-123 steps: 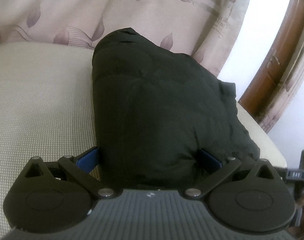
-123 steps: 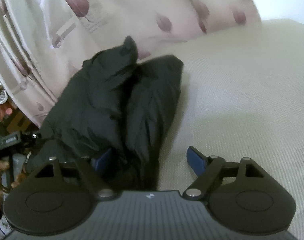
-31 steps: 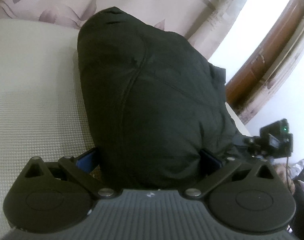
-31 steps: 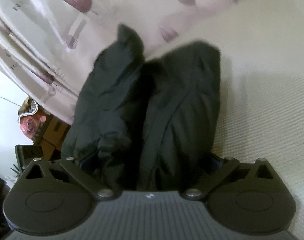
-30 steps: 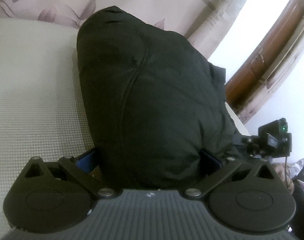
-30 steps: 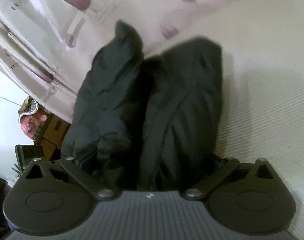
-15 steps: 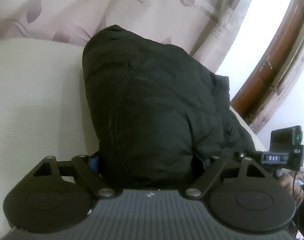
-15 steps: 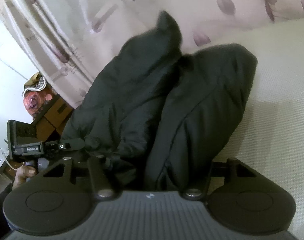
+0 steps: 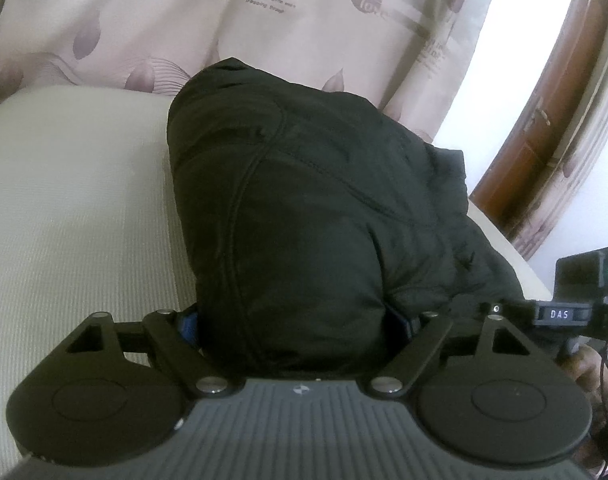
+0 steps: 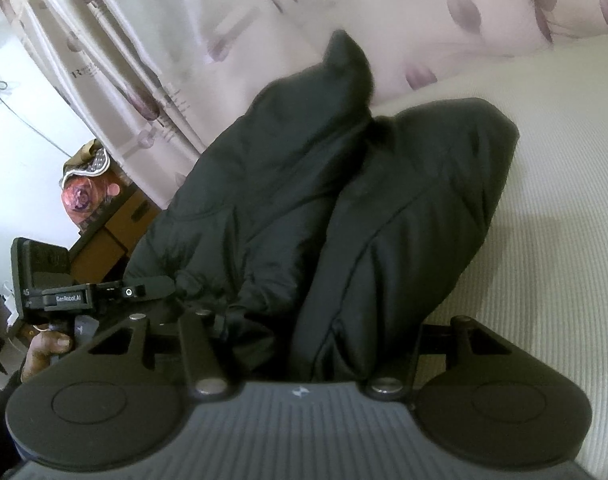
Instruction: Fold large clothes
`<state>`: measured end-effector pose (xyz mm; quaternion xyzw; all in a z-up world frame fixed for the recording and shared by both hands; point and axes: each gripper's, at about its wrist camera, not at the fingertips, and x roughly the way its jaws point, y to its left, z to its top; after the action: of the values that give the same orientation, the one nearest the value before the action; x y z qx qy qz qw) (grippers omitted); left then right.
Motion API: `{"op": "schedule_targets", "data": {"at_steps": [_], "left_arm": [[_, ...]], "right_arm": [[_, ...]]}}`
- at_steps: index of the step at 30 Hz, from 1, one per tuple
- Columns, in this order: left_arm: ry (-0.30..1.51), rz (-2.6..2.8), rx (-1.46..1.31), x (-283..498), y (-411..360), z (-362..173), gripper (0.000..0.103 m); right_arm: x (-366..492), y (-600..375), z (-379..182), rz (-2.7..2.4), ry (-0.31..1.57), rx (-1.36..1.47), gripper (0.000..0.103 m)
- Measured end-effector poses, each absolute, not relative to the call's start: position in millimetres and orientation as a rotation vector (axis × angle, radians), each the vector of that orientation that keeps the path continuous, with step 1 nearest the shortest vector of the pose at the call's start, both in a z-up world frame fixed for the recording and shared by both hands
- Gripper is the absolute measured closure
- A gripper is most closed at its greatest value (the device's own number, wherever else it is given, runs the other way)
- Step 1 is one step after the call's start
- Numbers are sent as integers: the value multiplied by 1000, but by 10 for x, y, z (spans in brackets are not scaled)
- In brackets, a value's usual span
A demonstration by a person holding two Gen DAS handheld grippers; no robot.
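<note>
Here, from the left wrist: left hand-held gripper (image 9: 293, 320) closed partway onto a thick fold of the black padded jacket (image 9: 304, 216), blue fingers (image 9: 187, 325) pressing into the bulk on either side, gap filled entirely by fabric. Jacket heaped on the cream textured bed (image 9: 71, 200), far end up against the pale floral curtain (image 9: 263, 32). Off to the right, a brown wooden door frame (image 9: 544, 120) beside bright white light. At the right edge, the other device (image 9: 584, 292) with a small display reading "DAS", gripped by a bare hand (image 9: 592, 372).

Next, from the right wrist: right hand-held gripper (image 10: 316, 332) likewise clamped partway on the black padded jacket (image 10: 344, 208), linkage arms drawn inward, fingertips buried under the cloth and out of sight. Seen only here: the garment lying in two puffy lobes side by side with a dark crease between, one pointed tip rising against the curtain (image 10: 263, 20). To the left, the left device (image 10: 83, 292) marked "GenRobot.AI", pinching the jacket's near edge, held by a hand (image 10: 43, 352). Behind it, a brown cabinet (image 10: 111, 236) bearing a pinkish round object (image 10: 83, 188), partly blurred. Bed (image 10: 544, 240) stretching away to the right.
</note>
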<state>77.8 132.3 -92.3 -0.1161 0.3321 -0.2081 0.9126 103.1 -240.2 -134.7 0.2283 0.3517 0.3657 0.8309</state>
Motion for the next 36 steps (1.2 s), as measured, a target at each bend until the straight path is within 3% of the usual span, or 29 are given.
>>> {"op": "schedule_targets", "data": {"at_steps": [14,24,36], "left_arm": [[642,-363,-165,643,1242,-984,15],[570,-282,-55,513,1094,-994,0],[478,-135,58,260,887,-847,0]], "right_arm": [[885,-2353,-1358,720,731,449,42],[806,-2315,-1366,637,711,407,24],[388,-2302,-1150,450,576,345,21]]}}
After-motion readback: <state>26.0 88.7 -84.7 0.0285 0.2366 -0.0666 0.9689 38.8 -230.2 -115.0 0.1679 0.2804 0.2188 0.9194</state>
